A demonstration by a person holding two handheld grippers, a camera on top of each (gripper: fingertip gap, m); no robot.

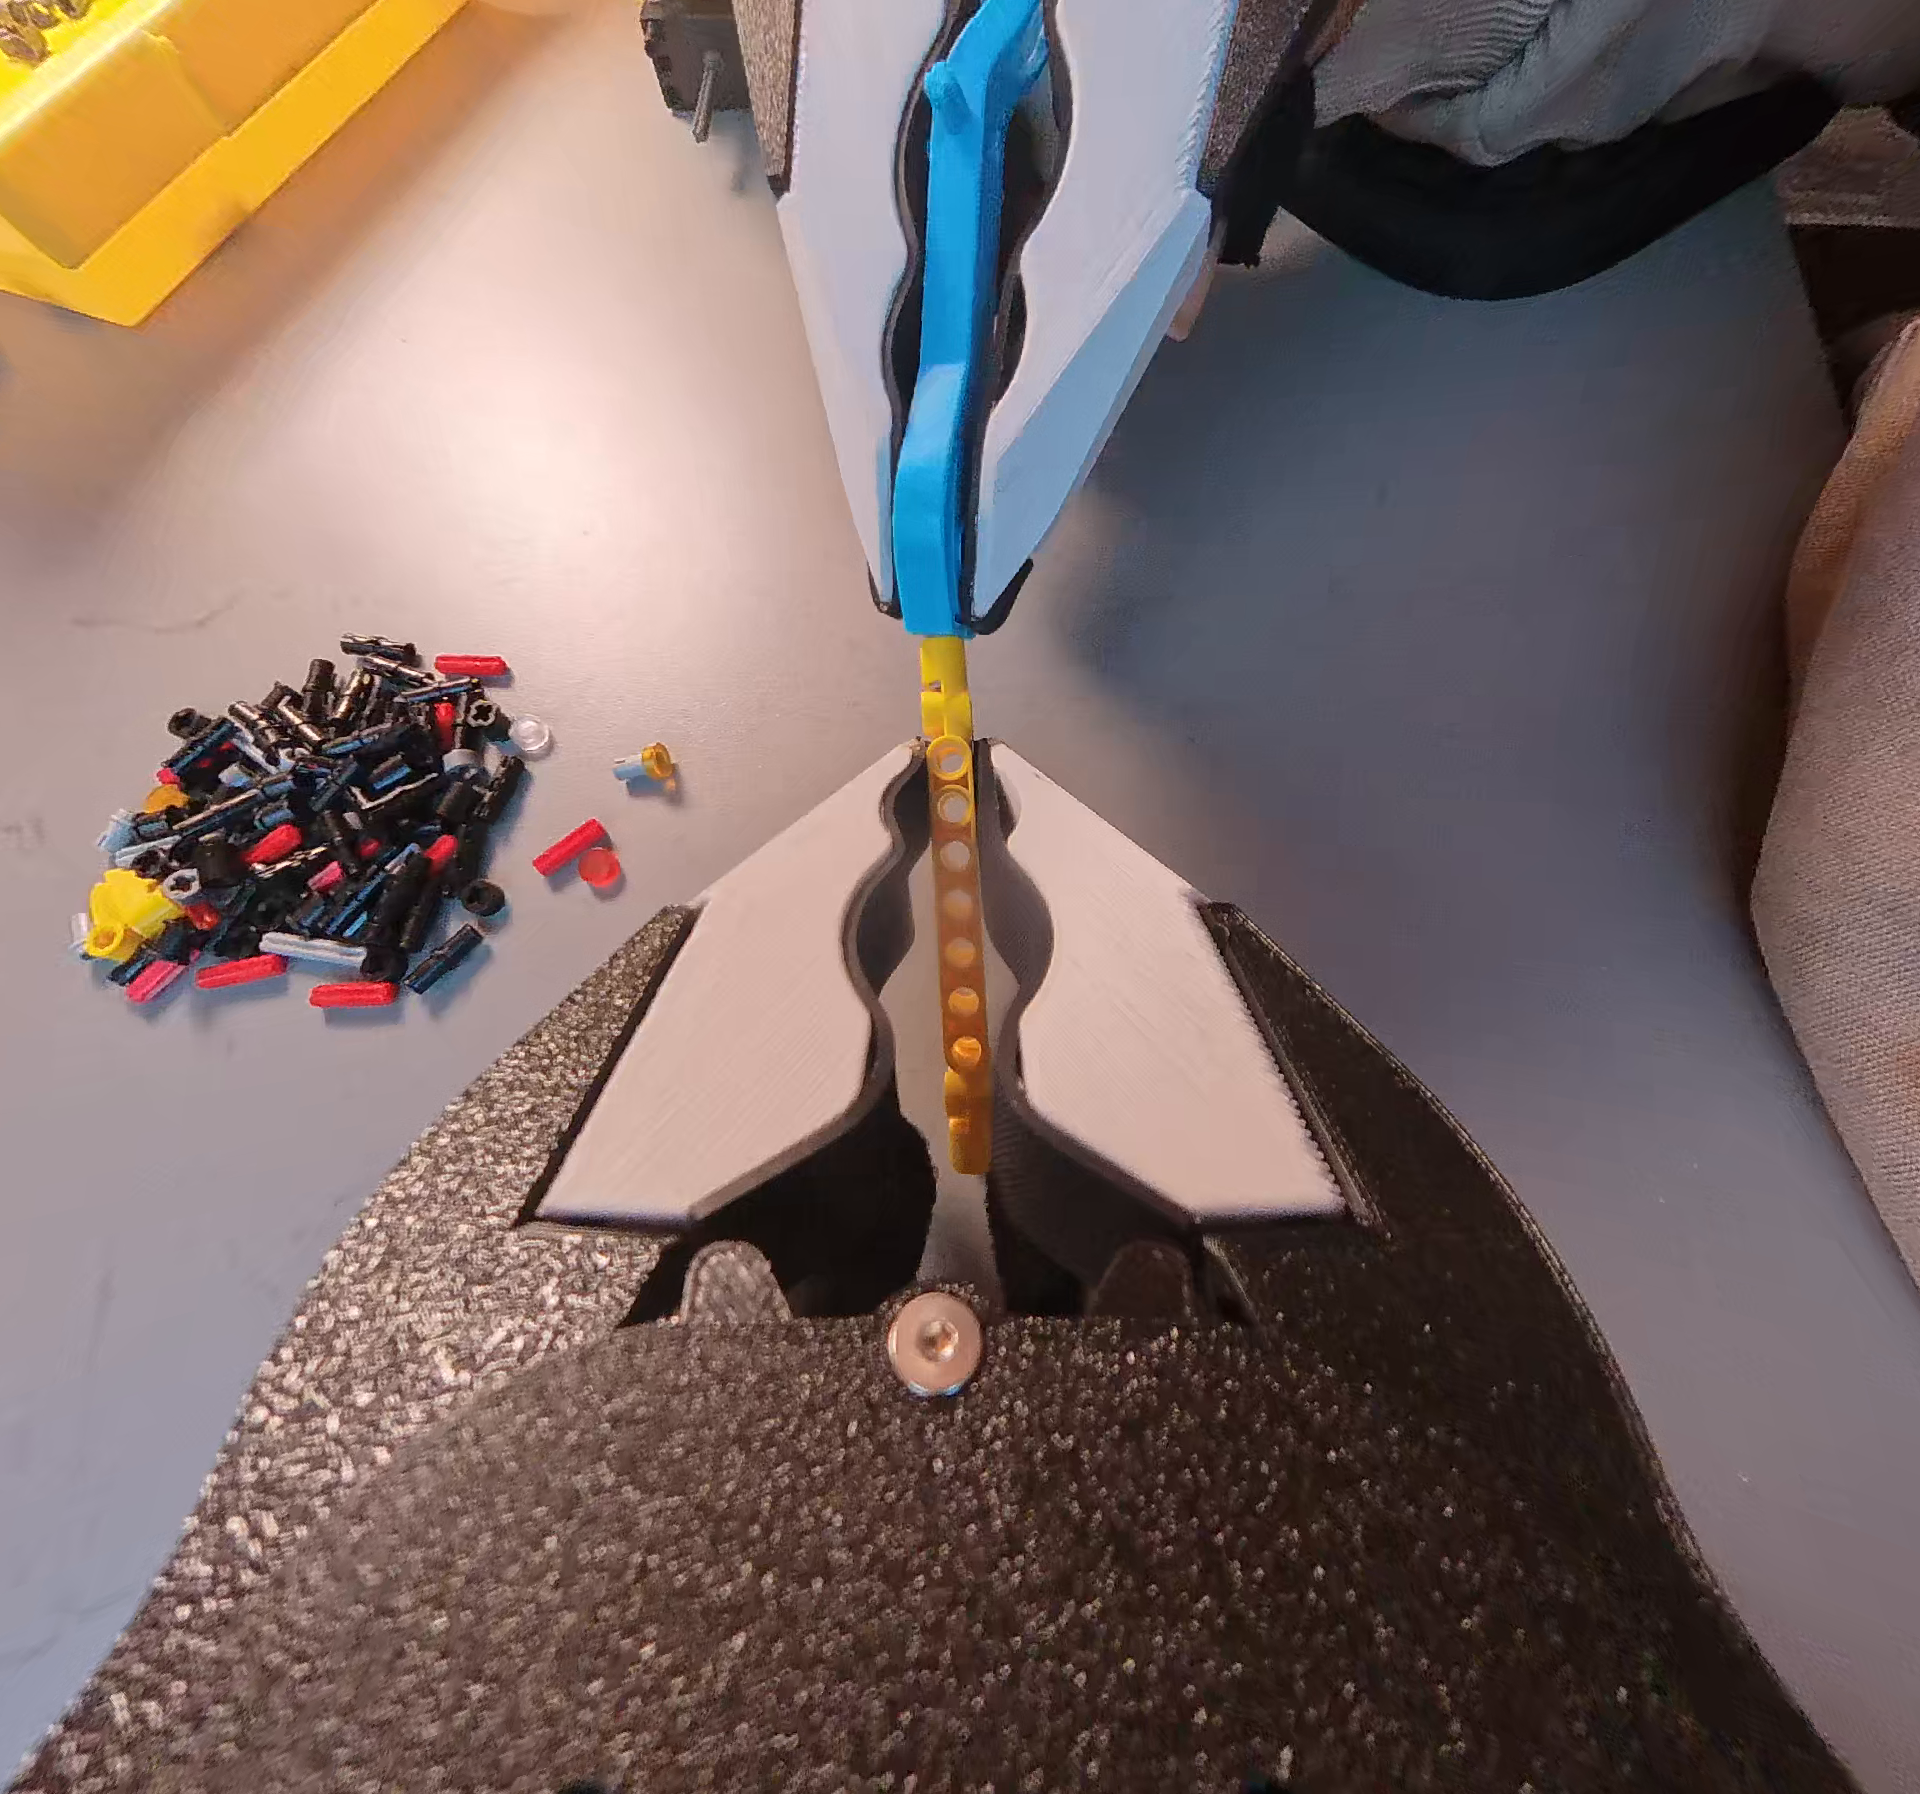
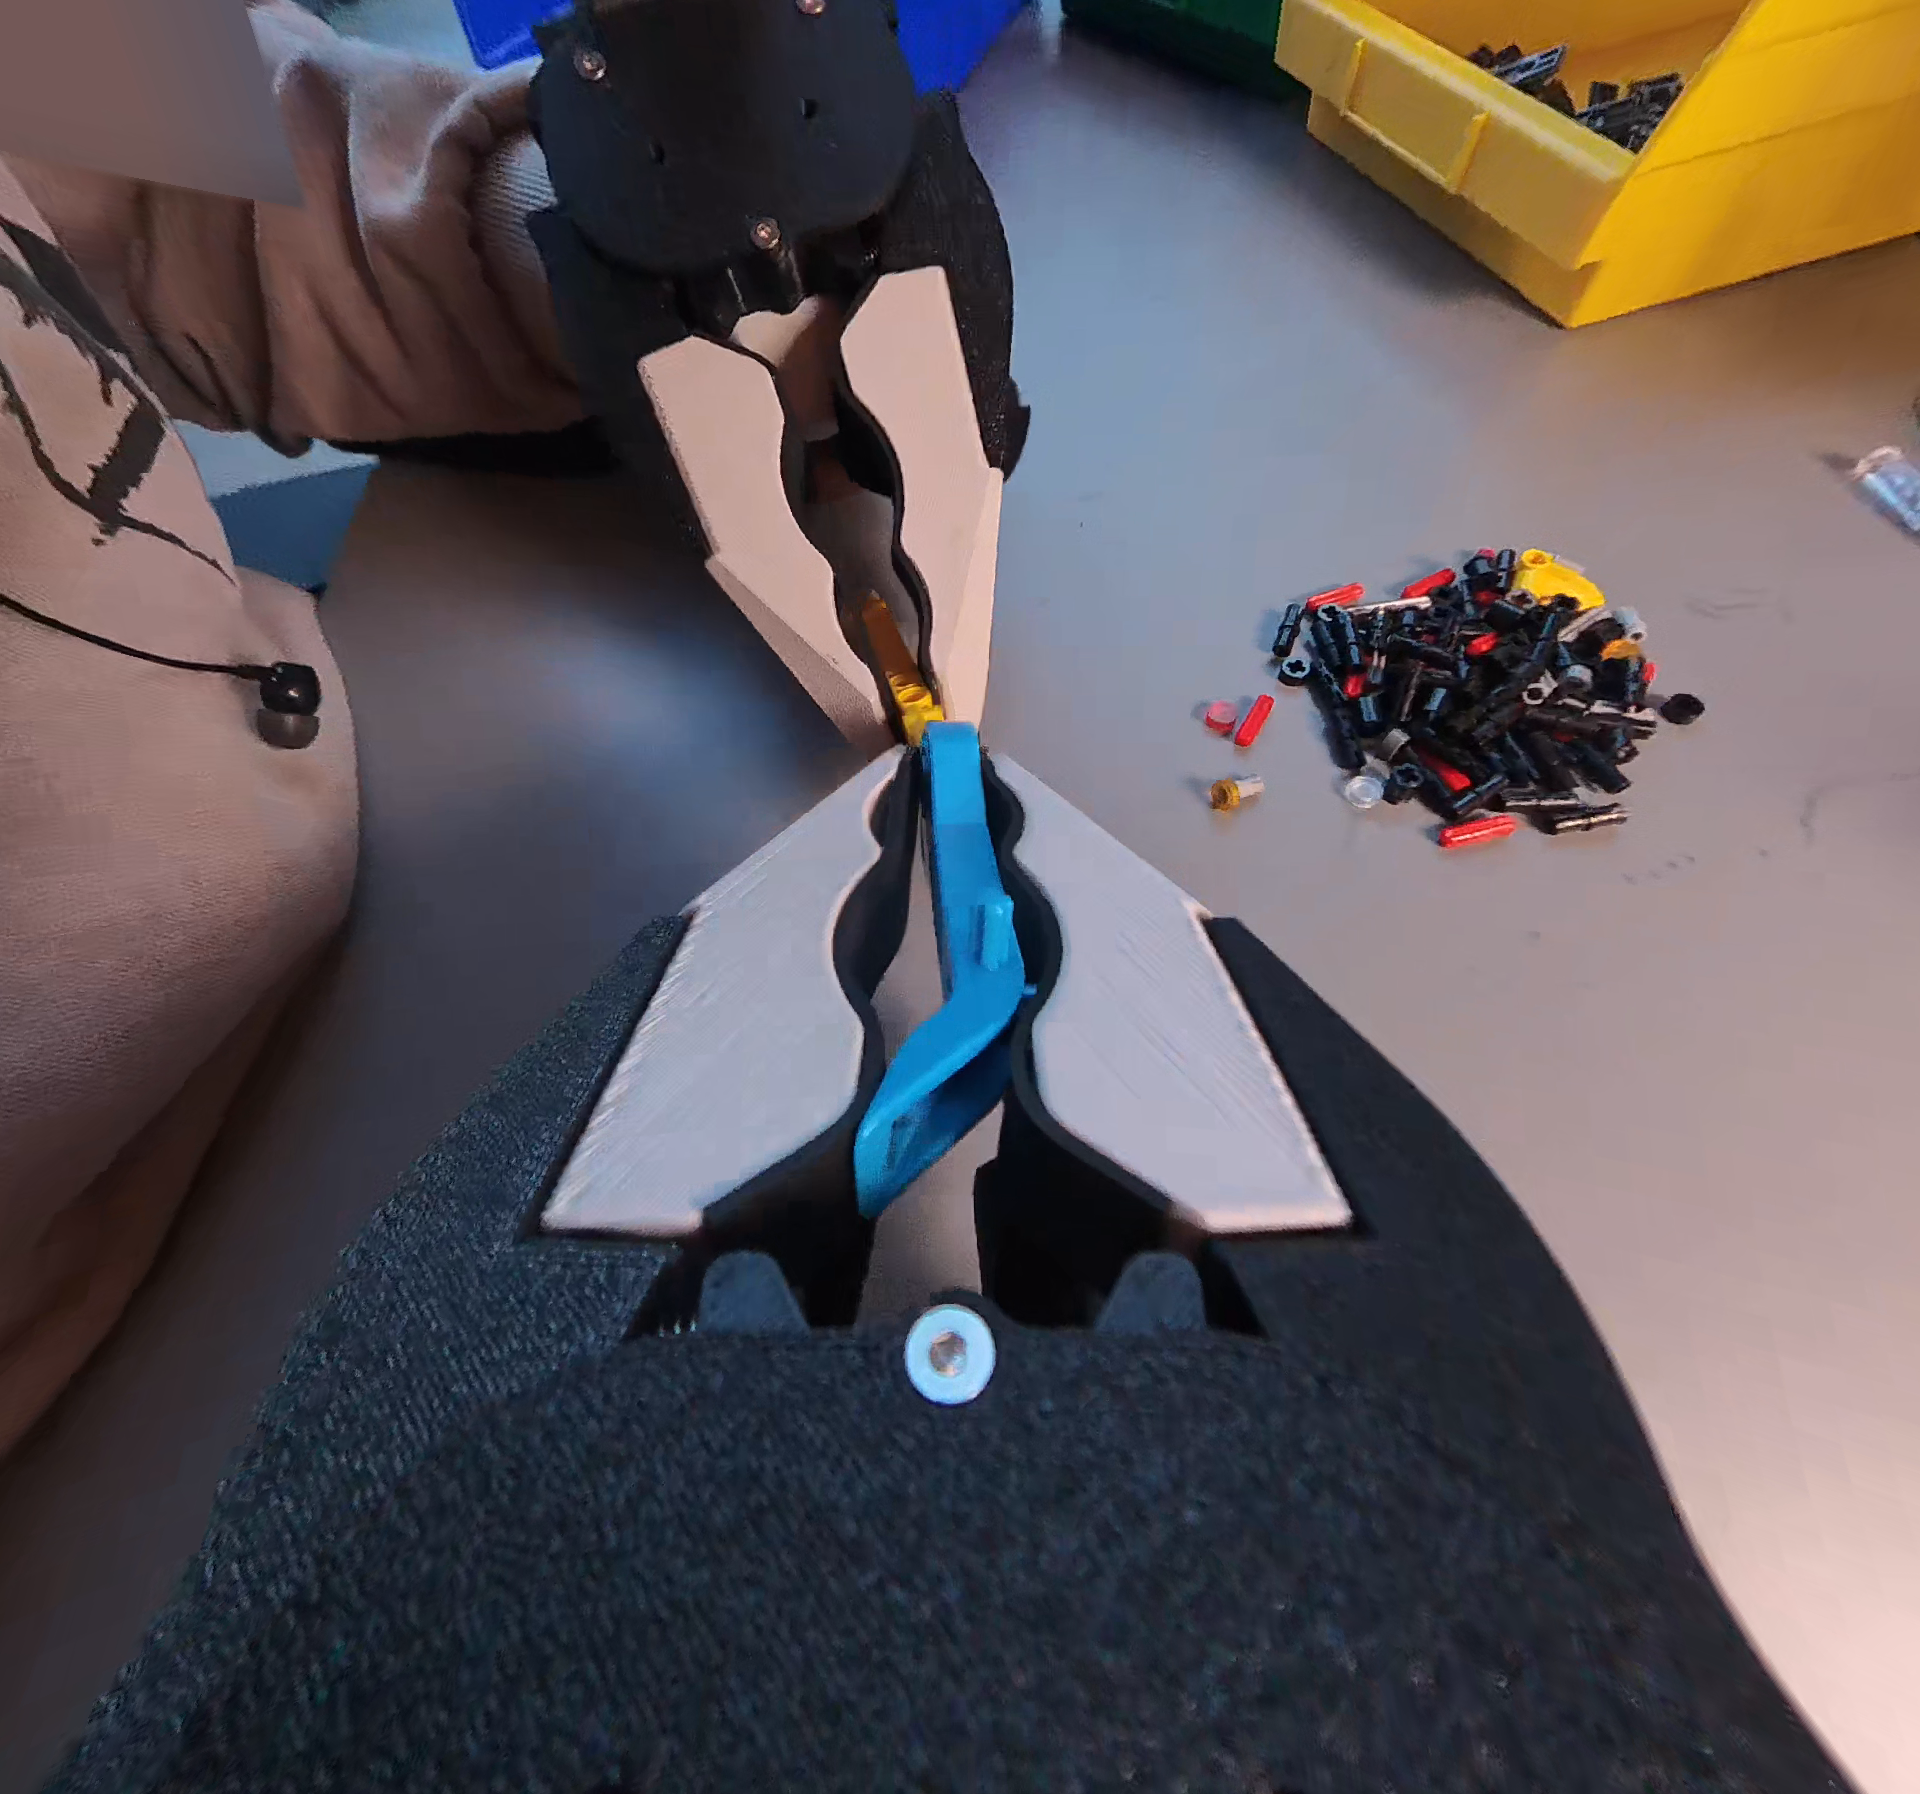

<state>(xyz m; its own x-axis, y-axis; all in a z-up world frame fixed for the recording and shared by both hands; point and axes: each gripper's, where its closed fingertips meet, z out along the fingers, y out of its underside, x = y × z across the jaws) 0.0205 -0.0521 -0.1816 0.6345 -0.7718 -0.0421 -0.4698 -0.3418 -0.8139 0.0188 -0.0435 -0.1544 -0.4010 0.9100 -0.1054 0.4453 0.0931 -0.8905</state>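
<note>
Table: a grey surface is lying under everything, both grippers hovering over it.
Person: a beige sleeve and garment are filling the left edge of the right wrist view.
Yellow bin: it is sitting at the far side of the table, holding small dark parts; blue and green bins are standing beside it.
Left gripper: its fingers are pressing together on a yellow perforated beam, which is running lengthwise between them and poking past the tips.
Right gripper: its fingers are pinching a blue plastic tool, whose tip is meeting the beam's exposed end, the two grippers pointing tip to tip.
Parts pile: black, red and yellow pins are lying heaped on the table, well apart from the grippers, a few strays sitting just beside the heap.
</note>
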